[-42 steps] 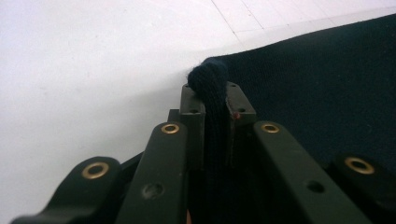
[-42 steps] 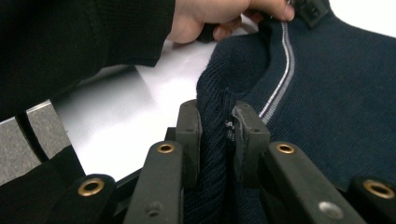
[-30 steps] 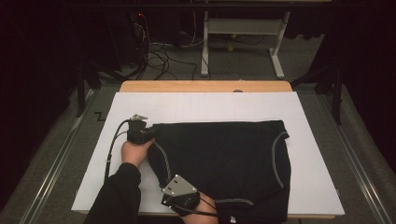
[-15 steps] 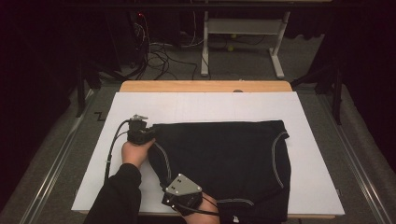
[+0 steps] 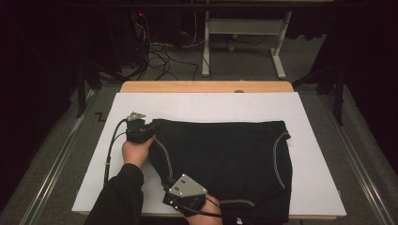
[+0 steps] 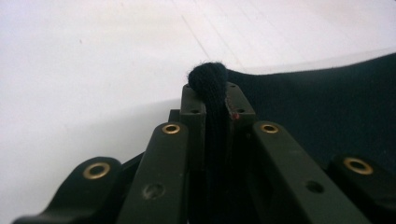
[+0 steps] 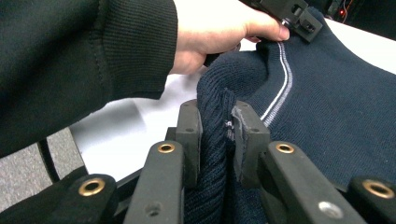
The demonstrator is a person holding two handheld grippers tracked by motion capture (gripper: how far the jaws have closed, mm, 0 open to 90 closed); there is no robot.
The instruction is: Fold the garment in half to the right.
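A dark navy knitted garment (image 5: 230, 159) with a thin white stripe along its seams lies spread on the white sheet (image 5: 206, 105). My left gripper (image 5: 149, 127) sits at the garment's far left corner, shut on a bunched fold of the fabric (image 6: 209, 81). In the left gripper view the left gripper (image 6: 214, 98) has the fold squeezed between its pads. My right gripper (image 5: 170, 183) is at the garment's near left edge. The right gripper (image 7: 217, 126) is shut on a thick ridge of the knit (image 7: 215, 100); beyond it a hand (image 7: 219, 28) holds the other gripper.
The white sheet covers a wooden table (image 5: 206, 86) and leaves bare margins left of, behind and right of the garment. Behind the table stand a metal desk frame (image 5: 244, 33) and tangled cables (image 5: 159, 51) on the floor. Metal rails (image 5: 56, 159) run along both sides.
The right gripper has shifted slightly toward the near edge of the table with the garment's edge. The left gripper has stayed in place.
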